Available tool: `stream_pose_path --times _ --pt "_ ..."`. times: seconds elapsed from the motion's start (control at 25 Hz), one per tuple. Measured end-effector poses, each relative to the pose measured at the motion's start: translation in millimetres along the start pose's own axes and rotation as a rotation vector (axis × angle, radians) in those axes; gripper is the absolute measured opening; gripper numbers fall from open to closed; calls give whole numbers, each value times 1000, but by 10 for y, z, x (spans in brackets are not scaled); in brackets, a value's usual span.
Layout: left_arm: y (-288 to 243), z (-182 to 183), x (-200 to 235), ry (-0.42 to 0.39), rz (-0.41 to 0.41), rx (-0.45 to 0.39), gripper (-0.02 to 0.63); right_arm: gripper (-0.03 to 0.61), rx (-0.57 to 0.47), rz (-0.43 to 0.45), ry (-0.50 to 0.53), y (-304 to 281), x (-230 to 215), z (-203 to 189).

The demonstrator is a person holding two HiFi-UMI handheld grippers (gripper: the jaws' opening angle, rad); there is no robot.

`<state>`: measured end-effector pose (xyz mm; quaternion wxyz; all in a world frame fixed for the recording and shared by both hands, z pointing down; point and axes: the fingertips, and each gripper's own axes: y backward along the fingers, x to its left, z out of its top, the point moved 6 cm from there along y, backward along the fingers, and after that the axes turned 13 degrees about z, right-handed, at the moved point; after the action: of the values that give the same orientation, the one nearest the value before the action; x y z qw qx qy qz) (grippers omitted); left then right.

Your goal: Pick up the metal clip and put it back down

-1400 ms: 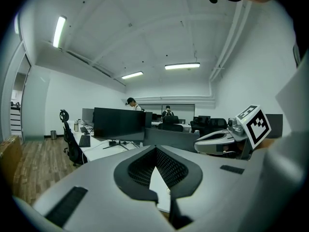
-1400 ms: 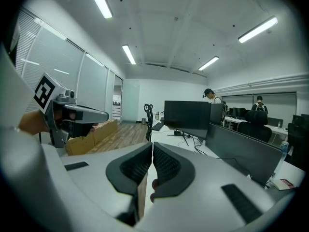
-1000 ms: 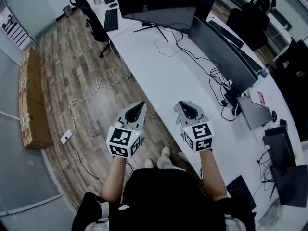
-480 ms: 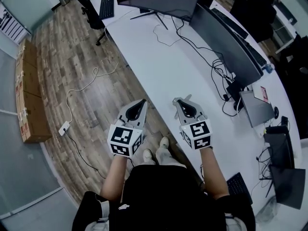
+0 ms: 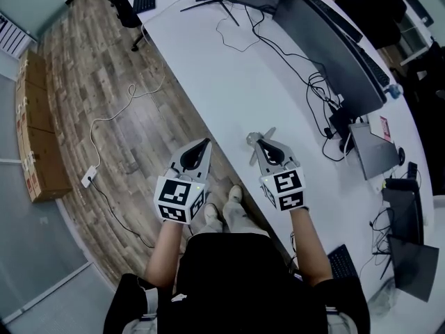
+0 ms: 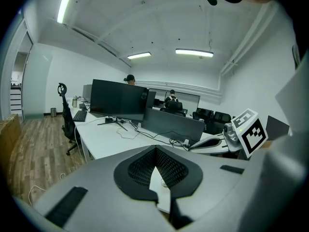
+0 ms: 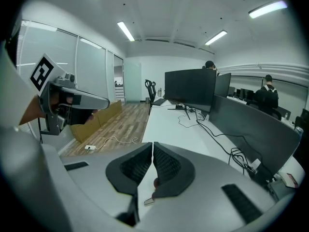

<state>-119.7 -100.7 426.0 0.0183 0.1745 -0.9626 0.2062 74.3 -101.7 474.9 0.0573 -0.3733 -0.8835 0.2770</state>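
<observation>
Right tool (image 5: 265, 146) clamped on small silver metal clip (image 5: 259, 137); left tool (image 5: 204, 145) closed, empty. Seat clip on white counter (image 5: 229, 89), clear of edge, before release.

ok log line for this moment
right gripper: shut on clip, above table | left gripper: shut, empty

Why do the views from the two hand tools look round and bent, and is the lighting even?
Left gripper view: a fisheye circle with black corners, the ceiling lights curved, and the near foreground soft. Right gripper view: the same bending, with bright ceiling strips and a dim grey foreground. Head view: sharp and evenly lit, with no glare on the white desk.
</observation>
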Motion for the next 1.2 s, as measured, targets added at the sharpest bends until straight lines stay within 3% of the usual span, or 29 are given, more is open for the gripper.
stream_pose_path --times 0.6,1.2 --pt "-420 -339 14 13 -6 91 11 28 135 9 -45 -292 -268 -525" --pt "-635 -626 54 46 26 158 11 29 227 90 -62 -584 -423 -824"
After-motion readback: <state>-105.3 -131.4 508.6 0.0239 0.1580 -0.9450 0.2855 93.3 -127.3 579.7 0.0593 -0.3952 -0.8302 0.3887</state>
